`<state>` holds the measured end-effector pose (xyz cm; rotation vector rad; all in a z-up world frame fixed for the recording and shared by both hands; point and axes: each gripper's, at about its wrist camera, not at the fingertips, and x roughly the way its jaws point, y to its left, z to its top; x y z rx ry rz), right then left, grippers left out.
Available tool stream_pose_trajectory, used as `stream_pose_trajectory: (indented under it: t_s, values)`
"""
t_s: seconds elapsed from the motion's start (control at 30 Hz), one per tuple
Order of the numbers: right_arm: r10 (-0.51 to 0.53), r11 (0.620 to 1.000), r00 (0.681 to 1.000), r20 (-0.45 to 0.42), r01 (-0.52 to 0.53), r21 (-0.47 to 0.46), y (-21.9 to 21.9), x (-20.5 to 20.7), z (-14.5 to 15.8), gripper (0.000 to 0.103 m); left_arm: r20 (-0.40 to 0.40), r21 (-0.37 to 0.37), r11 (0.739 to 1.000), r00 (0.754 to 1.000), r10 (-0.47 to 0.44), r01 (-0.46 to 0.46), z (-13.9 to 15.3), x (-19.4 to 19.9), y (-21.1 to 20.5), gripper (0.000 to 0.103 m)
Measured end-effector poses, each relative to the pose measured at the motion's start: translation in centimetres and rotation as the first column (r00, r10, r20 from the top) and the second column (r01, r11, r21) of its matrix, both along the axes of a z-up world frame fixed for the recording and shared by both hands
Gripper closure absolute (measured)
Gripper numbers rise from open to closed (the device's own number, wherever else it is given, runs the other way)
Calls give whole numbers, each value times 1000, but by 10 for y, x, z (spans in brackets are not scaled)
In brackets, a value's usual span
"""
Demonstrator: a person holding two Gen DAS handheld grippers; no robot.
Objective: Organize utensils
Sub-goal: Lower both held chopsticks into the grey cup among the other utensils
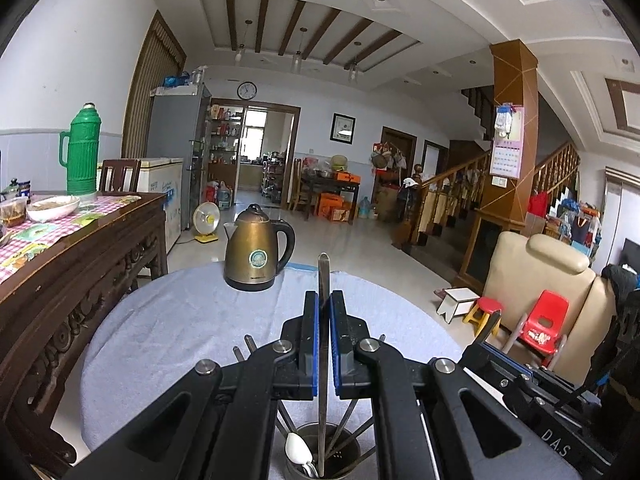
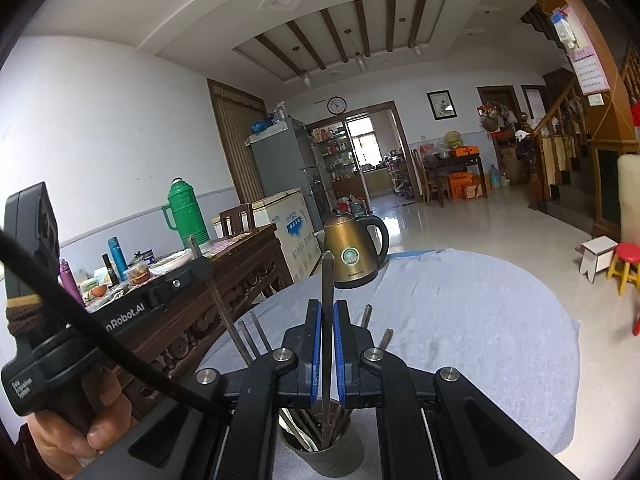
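In the left wrist view my left gripper (image 1: 324, 297) is shut on a slim metal utensil handle (image 1: 323, 272). The handle stands upright and runs down into a metal utensil cup (image 1: 354, 446) right below the jaws. The cup holds a white spoon (image 1: 298, 448) and several metal sticks. In the right wrist view my right gripper (image 2: 328, 304) is shut on another upright metal handle (image 2: 327, 276). Its lower end is inside the same cup (image 2: 336, 460). A hand (image 2: 80, 440) holds the left gripper at the left edge of that view.
The cup stands on a round table under a pale blue cloth (image 1: 180, 320). A bronze electric kettle (image 1: 256, 250) sits at its far side. A carved wooden sideboard (image 1: 80, 248) with a green thermos (image 1: 82, 148) and dishes is at the left. A beige chair and small stools are at the right.
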<state>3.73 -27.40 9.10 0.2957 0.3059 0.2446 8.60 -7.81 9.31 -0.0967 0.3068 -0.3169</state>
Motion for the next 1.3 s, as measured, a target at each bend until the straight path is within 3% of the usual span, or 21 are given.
stream_pose_trajectory:
  t_s: [0.43, 1.3]
  values:
    - [2, 1000, 1000, -13, -2, 6, 3, -2, -2, 96, -9, 48, 999, 1000, 10, -9, -2, -6, -11, 98]
    - [26, 1000, 1000, -18, -26, -1, 13, -13, 3, 96, -27, 45, 999, 999, 30, -28, -1, -11, -5, 98]
